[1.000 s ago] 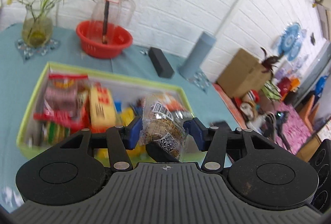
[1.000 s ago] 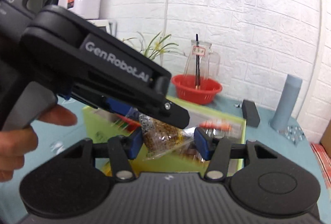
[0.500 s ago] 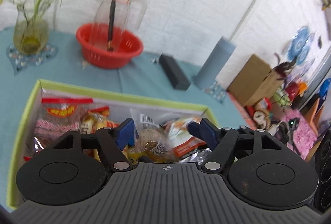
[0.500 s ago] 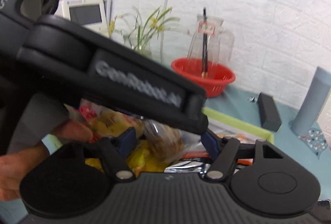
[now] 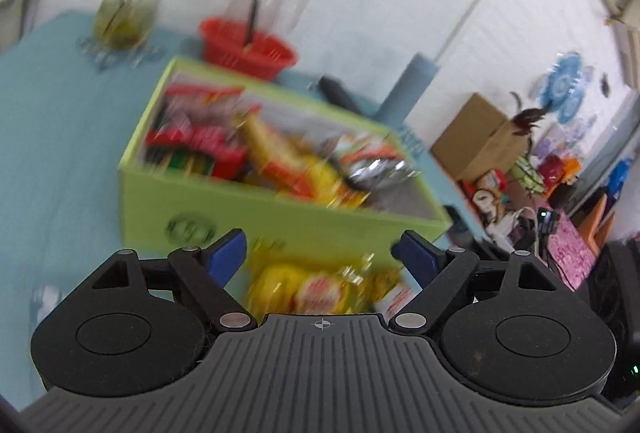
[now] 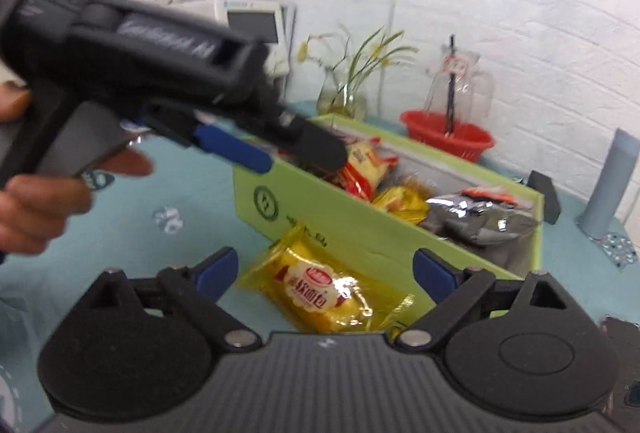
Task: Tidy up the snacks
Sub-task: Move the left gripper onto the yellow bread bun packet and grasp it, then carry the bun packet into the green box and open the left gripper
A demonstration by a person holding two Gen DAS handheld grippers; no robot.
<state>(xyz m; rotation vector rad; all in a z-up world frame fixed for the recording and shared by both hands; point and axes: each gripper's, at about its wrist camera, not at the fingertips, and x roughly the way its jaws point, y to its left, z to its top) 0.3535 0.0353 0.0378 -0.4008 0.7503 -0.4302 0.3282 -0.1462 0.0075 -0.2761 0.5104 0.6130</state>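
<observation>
Green box (image 6: 384,245): landmark, standing on the teal worktop (image 6: 192,241); filled with mixed snack packets, among them a silver foil bag (image 6: 480,217) and a red-and-yellow packet (image 6: 362,163); the left-wrist view of it is blurred.

Yellow bread packet (image 6: 320,285): lying flat on the worktop just in front of the box's near wall, touching or nearly touching it; I cannot tell which; outside the box.

My right tongs (image 6: 326,273): jaws opening, spread wide; the yellow packet lies below and between the blue pads, not pressed by either.

My left tongs (image 5: 324,259): jaws opening, spread; nothing pinched; yellow packets blurred on the worktop below them, in front of the box; in the right-wrist view these tongs (image 6: 256,149) reach over the box's left corner, held by my hand (image 6: 44,201).

Red basket (image 6: 448,133): behind the box, against the white brick wall; a glass jug (image 6: 460,81) stands in it.

Glass vase (image 6: 342,97): behind the box, left of the basket.

Grey cylinder (image 6: 610,185): right of the box.
</observation>
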